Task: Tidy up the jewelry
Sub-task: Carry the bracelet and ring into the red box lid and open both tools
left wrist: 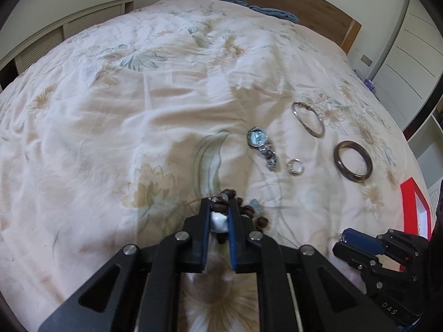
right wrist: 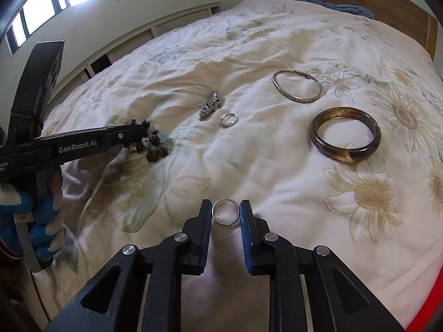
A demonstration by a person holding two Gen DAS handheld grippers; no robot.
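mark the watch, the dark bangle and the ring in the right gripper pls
watch (left wrist: 257,137): left wrist view, on the blue dial.
dark bangle (right wrist: 321,138): right wrist view, on the left side of the band.
ring (right wrist: 224,201): right wrist view, on the top of the band, between the right gripper (right wrist: 225,212) pads.

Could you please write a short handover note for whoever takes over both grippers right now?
Left gripper: shut on the beaded bracelet.
Right gripper: shut on a plain silver ring.
Still lying on the quilt: watch, small ring, silver bangle, brown bangle.
A red box sits at the right edge.
Nothing visibly put away yet; six pieces remain.
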